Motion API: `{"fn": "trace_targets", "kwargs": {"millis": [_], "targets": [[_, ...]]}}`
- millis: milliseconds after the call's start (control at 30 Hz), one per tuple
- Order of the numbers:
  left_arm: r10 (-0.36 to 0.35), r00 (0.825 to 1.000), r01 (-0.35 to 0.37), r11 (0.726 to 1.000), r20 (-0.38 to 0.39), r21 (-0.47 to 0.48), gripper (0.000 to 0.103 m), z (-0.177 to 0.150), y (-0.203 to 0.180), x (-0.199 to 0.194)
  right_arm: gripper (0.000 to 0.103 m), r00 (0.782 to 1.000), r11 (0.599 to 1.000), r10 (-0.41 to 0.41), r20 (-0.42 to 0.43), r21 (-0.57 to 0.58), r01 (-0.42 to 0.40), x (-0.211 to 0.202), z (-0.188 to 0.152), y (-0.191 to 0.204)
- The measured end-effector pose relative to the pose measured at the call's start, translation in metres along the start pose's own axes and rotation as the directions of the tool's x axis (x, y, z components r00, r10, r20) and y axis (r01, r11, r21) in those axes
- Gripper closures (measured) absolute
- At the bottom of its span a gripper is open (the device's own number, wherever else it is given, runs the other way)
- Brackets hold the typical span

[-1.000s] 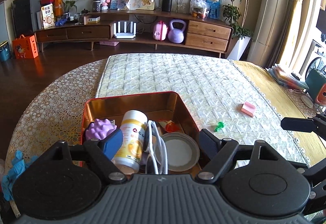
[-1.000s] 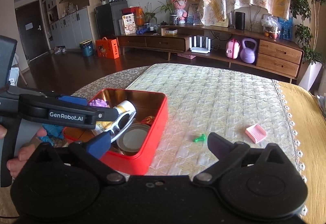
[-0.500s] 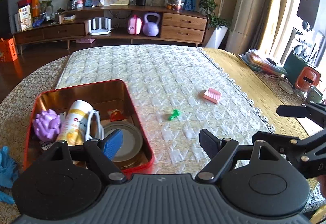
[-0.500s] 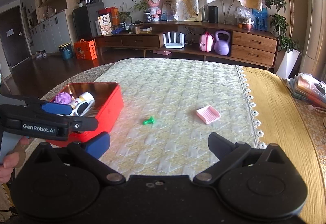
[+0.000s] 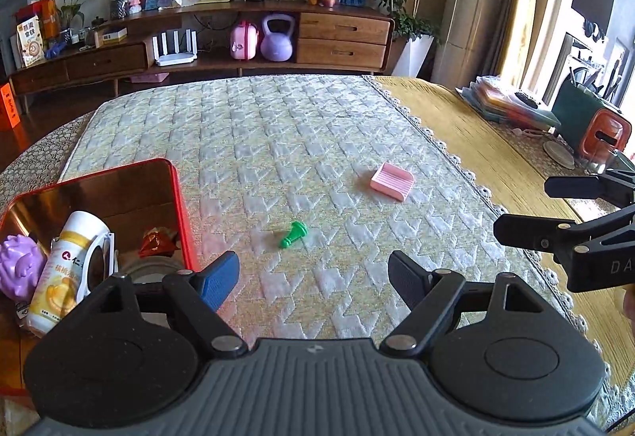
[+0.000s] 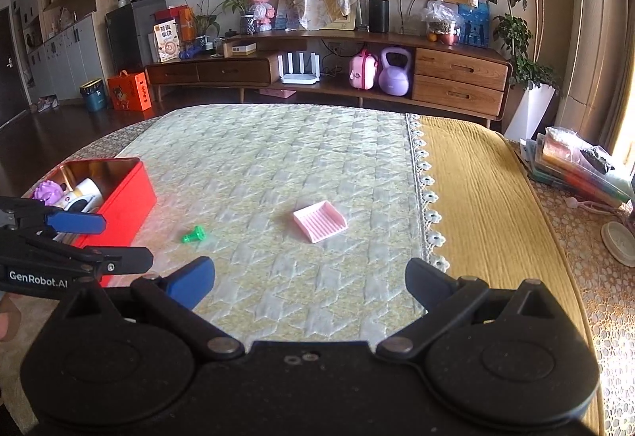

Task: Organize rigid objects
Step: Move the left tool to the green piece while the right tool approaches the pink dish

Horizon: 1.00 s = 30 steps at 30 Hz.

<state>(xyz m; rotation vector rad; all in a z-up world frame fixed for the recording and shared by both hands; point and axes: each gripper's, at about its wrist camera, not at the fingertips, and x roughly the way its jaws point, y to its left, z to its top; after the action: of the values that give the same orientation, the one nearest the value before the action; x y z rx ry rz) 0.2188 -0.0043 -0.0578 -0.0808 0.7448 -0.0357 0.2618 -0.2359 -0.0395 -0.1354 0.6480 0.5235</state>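
Two loose items lie on the quilted mat (image 5: 278, 142): a small green peg (image 5: 293, 233) and a pink ridged tray (image 5: 392, 181), well apart, nothing between them. The red tin box (image 6: 127, 194) sits at the mat's left edge, holding a white bottle (image 5: 65, 269), a purple spiky ball (image 5: 18, 269), a red wrapper (image 5: 156, 242) and a round metal lid (image 5: 152, 271) (lid mostly hidden behind the left finger). The left gripper (image 5: 313, 279) hangs over the mat, jaws spread wide, holding nothing; the peg lies just ahead of the gap. The right gripper (image 6: 309, 283) is also wide open and empty, with the pink tray ahead of it. From the right wrist view the left gripper's body covers the box's near corner. Yellow cloth (image 6: 476, 198) borders the mat on the right; a stack of folders (image 6: 575, 166) lies beyond it.
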Motion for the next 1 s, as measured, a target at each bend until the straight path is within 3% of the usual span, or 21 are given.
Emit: {"fn": "trace_targets", "kwargs": {"millis": [367, 633, 700, 767, 833, 1000], "targets": [[0.021, 1.000, -0.021, 1.000, -0.005, 0.001, 0.021, 0.008, -0.003, 0.045, 0.004, 1.000, 1.000, -0.004, -0.027, -0.028, 0.003, 0.055, 0.009, -0.014], [0.064, 0.998, -0.065, 0.996, 0.022, 0.062, 0.022, 0.008, -0.006, 0.063, 0.011, 0.998, 0.996, -0.014, -0.056, -0.084, 0.009, 0.095, 0.011, -0.015], [0.062, 0.998, -0.064, 0.995, 0.030, 0.080, 0.030, 0.009, -0.010, 0.066, 0.014, 0.998, 0.996, -0.011, -0.065, -0.084, 0.005, 0.104, 0.012, -0.016], [0.061, 0.998, -0.063, 0.994, 0.021, 0.088, 0.046, 0.008, -0.012, 0.071, 0.017, 0.997, 0.996, -0.008, -0.072, -0.086, 0.001, 0.110, 0.011, -0.016], [0.069, 0.997, -0.071, 0.992, 0.022, 0.102, 0.046, 0.007, -0.015, 0.075, 0.017, 0.997, 0.996, -0.003, -0.075, -0.088, -0.004, 0.115, 0.011, -0.016], [0.073, 0.997, -0.072, 0.996, -0.005, 0.053, 0.062, 0.003, -0.011, 0.086, 0.022, 0.997, 0.995, -0.001, -0.075, -0.101, -0.007, 0.125, 0.011, -0.017]]}}
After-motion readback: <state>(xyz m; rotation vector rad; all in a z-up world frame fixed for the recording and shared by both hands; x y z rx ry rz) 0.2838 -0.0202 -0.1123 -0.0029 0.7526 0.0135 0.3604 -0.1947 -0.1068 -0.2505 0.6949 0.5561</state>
